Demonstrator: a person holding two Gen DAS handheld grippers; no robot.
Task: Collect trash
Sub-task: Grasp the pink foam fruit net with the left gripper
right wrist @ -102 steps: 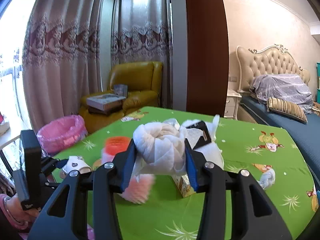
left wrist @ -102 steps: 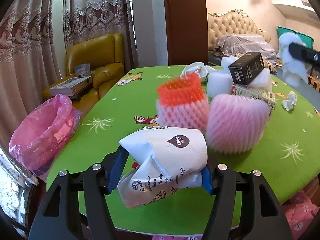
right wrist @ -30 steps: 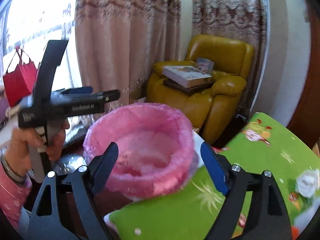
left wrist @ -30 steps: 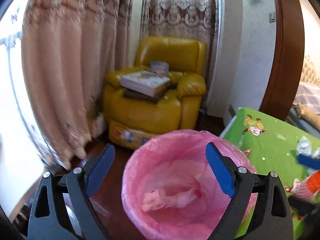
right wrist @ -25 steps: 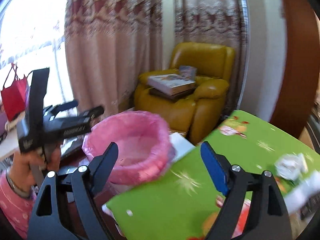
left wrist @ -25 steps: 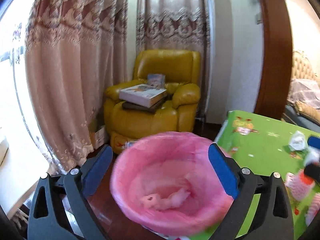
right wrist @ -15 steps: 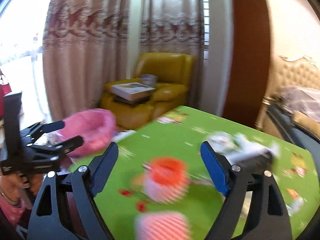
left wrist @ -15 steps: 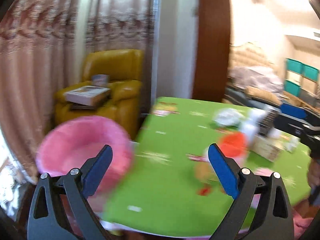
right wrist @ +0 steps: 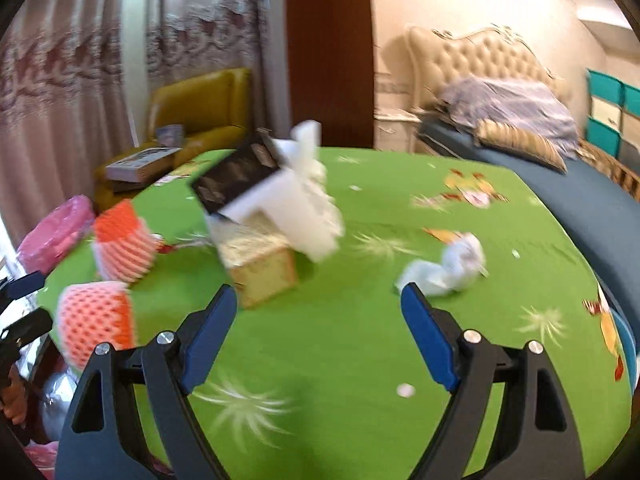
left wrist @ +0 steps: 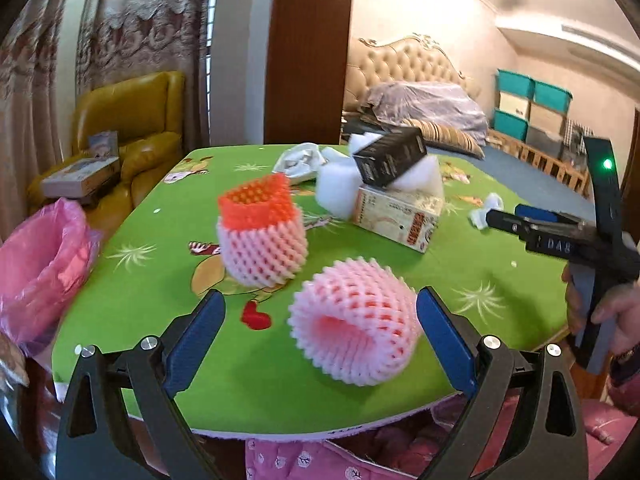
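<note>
A counter covered in a bright green cartoon-print cloth (left wrist: 360,380) holds scattered packing rubbish. The left gripper (left wrist: 320,332) hovers low over the near edge, its blue-padded fingers (left wrist: 196,336) spread wide and holding nothing; a pale pink foam fruit net lying on its side (left wrist: 354,322) sits on the cloth between them, untouched. Just beyond stands an upright pink foam net with an orange net tucked in its top (left wrist: 262,236). Farther back, a beige printed cardboard carton (left wrist: 398,216) carries white foam blocks (left wrist: 334,190) and a tilted black box (left wrist: 388,156). A crumpled white tissue (right wrist: 444,268) lies apart on the cloth, just beyond the right gripper (right wrist: 318,334), whose fingers (right wrist: 428,340) are also spread wide and empty over bare cloth. A bin lined with a pink plastic bag (left wrist: 38,268) stands beside the counter's left edge, with a yellow leather armchair (left wrist: 132,136) behind it.
</note>
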